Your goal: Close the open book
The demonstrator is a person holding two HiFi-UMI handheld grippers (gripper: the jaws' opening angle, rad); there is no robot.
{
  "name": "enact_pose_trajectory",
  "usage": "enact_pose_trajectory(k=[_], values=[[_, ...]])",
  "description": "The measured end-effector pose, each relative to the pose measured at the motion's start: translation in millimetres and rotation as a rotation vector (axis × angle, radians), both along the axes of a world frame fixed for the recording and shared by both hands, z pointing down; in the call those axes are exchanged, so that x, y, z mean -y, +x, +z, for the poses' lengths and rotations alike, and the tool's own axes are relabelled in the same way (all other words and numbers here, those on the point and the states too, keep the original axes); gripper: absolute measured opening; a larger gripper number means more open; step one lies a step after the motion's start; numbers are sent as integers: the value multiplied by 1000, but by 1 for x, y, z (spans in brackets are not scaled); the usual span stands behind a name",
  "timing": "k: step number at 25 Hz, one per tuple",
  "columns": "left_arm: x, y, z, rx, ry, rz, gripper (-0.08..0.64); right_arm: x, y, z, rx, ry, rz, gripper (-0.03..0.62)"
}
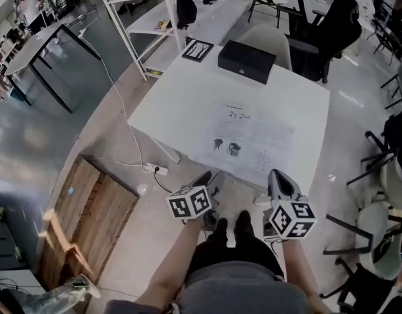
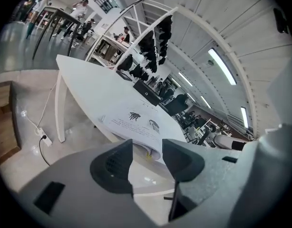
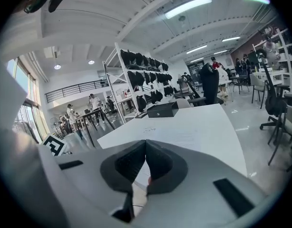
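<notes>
Book (image 1: pixel 248 144) open flat, long axis left-right

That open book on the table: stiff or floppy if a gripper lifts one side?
Probably floppy: the open book shows thin pages, and in the left gripper view their near edge curls downward. It lies flat and wide on the table, so a push would likely slide it, not tip it.

Head view overhead; 2 gripper views low, sharing table (image 1: pixel 188 97)
</notes>
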State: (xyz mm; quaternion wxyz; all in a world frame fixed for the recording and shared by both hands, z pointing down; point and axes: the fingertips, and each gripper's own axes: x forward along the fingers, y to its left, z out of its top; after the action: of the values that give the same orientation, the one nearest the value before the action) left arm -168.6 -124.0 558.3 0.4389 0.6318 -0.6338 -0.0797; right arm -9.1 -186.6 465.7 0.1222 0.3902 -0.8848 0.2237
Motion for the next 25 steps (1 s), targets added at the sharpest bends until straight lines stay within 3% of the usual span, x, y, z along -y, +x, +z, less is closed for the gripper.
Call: enact_pose_trajectory(k=[9,25], values=[[4,-2,9,-109,-17,-117,184,19,-19,8,-25,-26,-126,5],[21,-4,18,-328,23,-271,184,27,-42,29,-62,-82,-268,5]])
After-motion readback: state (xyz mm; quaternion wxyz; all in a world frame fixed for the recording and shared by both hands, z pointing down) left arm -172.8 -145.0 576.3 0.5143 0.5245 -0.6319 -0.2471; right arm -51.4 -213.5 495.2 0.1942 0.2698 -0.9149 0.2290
